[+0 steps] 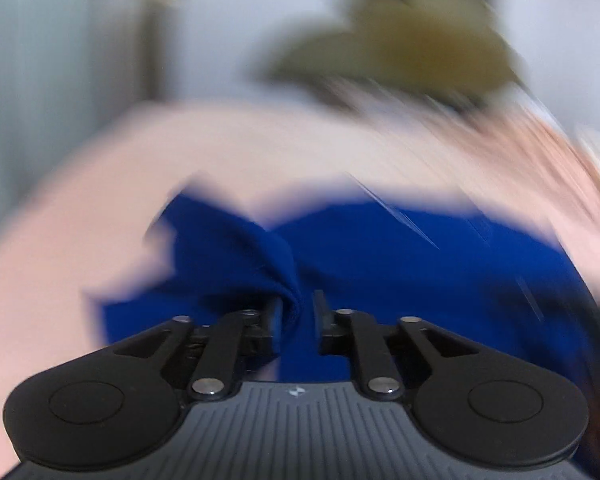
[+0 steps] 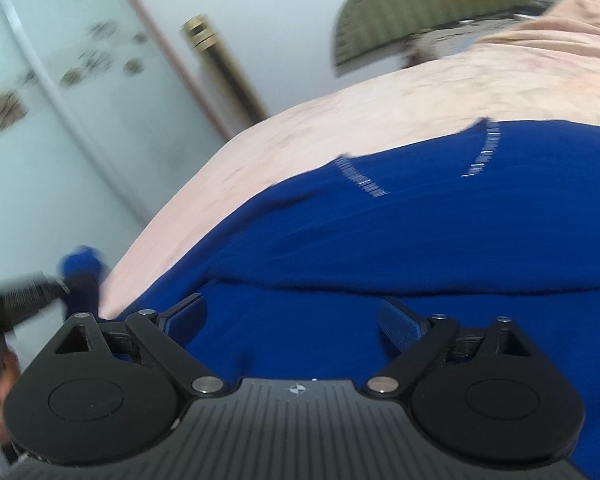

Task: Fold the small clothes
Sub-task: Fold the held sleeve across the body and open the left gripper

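My left gripper (image 1: 297,320) is nearly closed, pinching a bunched ridge of the blue garment (image 1: 380,272) so I can carry that edge across for a fold. The view's smeared, so I'd guess rather than swear the grip is firm. My right gripper (image 2: 292,320) has its fingers spread wide with nothing between them, low over the cloth, probably ready to pin or take a second corner. The garment lies on the pink bedspread (image 2: 380,112), its long axis running crosswise in front of me, stitched hem (image 2: 362,178) at the far side.
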Demonstrator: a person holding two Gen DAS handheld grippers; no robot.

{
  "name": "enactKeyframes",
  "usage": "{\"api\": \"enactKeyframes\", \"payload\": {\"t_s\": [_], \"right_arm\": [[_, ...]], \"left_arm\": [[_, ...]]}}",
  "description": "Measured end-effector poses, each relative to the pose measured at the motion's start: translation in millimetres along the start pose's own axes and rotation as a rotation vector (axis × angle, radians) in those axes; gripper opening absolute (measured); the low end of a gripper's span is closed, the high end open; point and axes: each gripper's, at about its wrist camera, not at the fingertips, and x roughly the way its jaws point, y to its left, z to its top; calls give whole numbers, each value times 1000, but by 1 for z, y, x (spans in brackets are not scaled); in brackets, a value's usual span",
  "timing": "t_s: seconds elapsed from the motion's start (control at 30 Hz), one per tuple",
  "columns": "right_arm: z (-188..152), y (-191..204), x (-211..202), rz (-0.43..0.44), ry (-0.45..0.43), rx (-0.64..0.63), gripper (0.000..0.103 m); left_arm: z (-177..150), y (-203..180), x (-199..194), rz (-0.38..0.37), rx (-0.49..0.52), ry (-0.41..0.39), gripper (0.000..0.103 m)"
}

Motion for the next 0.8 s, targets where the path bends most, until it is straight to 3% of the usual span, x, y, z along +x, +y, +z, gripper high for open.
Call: {"api": "enactKeyframes", "payload": {"t_s": [0.07, 0.13, 0.17, 0.27, 0.33, 0.47, 0.63, 0.7, 0.77, 0.8], "right_arm": [[3, -11, -2, -21, -16, 30, 95], [4, -18, -5, -32, -20, 35, 95], [3, -19, -5, -34, -18, 29, 95], [5, -19, 1, -14, -4, 7, 95], [7, -17, 8, 32, 14, 16, 95], [9, -15, 36, 178, 86, 121, 94], [13, -14, 70, 176, 105, 235, 85], [14, -12, 76, 178, 91, 249, 76], [17, -7, 82, 152, 98, 196, 52], [17, -2, 85, 128, 112, 163, 28]], "left_arm": [[-20, -29, 15, -74, 96, 93, 48], [-39, -41, 17, -56, 158, 94, 73], [-46, -42, 14, -38, 188, 83, 75], [-55, -33, 0, -37, 211, 61, 75], [-52, -16, -8, -21, 175, 41, 75], [-42, 25, -20, 106, 20, -41, 75], [-26, 81, -20, 202, -245, -87, 75], [-19, 97, -19, 185, -316, -103, 75], [-15, 105, -15, 192, -336, -102, 75], [-14, 104, -10, 201, -321, -95, 76]]}}
